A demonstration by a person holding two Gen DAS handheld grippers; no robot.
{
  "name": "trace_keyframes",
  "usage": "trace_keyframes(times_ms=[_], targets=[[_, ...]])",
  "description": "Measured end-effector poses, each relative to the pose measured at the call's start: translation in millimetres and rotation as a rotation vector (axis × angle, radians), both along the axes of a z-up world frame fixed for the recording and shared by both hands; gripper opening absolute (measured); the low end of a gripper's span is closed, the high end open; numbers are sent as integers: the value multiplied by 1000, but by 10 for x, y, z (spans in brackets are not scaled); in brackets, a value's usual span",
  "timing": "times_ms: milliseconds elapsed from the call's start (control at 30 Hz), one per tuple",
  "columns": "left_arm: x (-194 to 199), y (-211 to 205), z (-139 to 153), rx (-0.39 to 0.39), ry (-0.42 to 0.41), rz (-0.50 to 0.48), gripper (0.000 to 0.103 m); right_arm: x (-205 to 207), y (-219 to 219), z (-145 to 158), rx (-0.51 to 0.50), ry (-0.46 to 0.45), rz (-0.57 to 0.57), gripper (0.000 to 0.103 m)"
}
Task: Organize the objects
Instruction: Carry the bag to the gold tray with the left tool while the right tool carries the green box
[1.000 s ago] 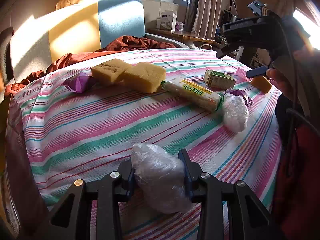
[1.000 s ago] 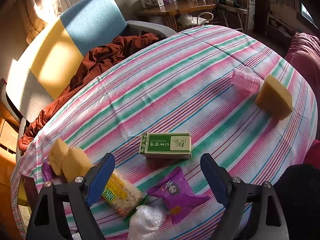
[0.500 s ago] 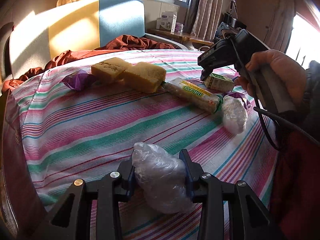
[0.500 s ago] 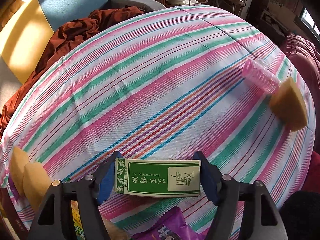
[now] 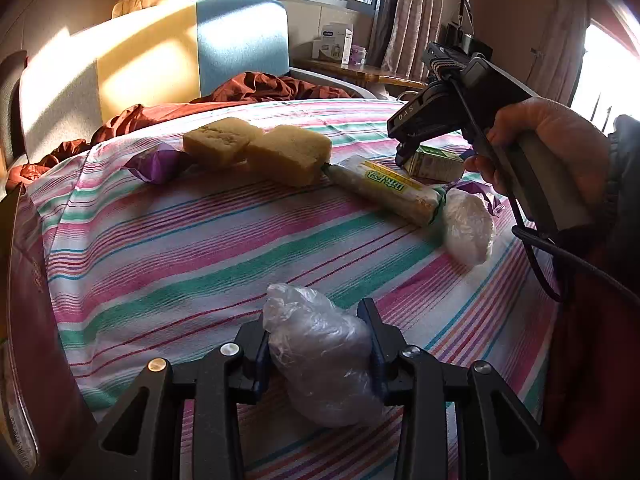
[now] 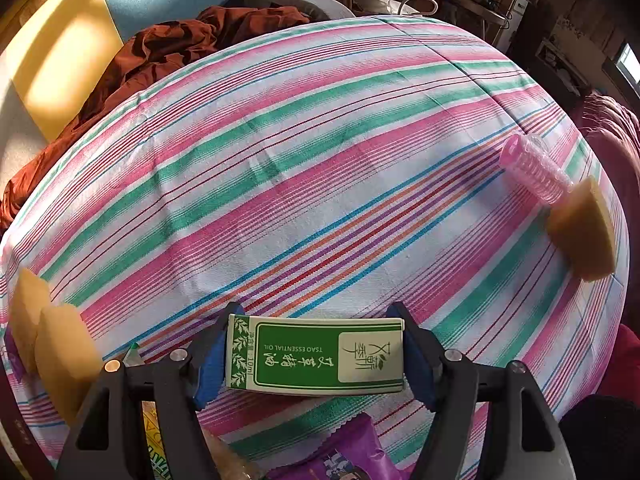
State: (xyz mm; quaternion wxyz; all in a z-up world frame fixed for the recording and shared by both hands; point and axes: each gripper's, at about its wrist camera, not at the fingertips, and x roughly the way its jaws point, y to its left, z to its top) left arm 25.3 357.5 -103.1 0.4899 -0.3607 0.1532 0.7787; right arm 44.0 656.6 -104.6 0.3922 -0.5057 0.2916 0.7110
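My left gripper (image 5: pixel 318 344) is shut on a clear plastic-wrapped bundle (image 5: pixel 324 356) at the near edge of the striped tablecloth (image 5: pixel 180 248). My right gripper (image 6: pixel 314 354) is shut on a green and white essential-oil box (image 6: pixel 316 354), its blue pads against both short ends. In the left wrist view that box (image 5: pixel 438 164) shows partly behind the right gripper's body (image 5: pixel 436 120). A second plastic bundle (image 5: pixel 468 228), a long cracker packet (image 5: pixel 386 192), two yellow sponges (image 5: pixel 256 148) and a purple wrapper (image 5: pixel 154 164) lie in a row.
A pink ribbed bottle (image 6: pixel 534 170) and another yellow sponge (image 6: pixel 584 228) lie at the right edge. A purple snack packet (image 6: pixel 344 456) lies under my right gripper. A yellow and blue chair (image 5: pixel 160 56) with a rust-red cloth (image 5: pixel 256 88) stands behind the table.
My right gripper dropped to the green box and closed on its two ends. My left gripper kept its hold on the plastic bundle and stayed in place.
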Motion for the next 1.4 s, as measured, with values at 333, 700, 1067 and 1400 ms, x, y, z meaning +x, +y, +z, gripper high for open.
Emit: trace_keyframes(times_ms=[333,700,1067,1400], targets=[[11,-20,52,-36,3,5,38,-15,2,0,7,-7,7,75],[-334,-879,947,121,3,200,38,-55,-6,38,27,-16,27,74],[-1422,-2421,793,16,-18,710,38,-120,-23,77,41,-29,44,74],[-1672,-2661,322,-85,-76,782,41,-161,-52,116,53,-39,57,74]])
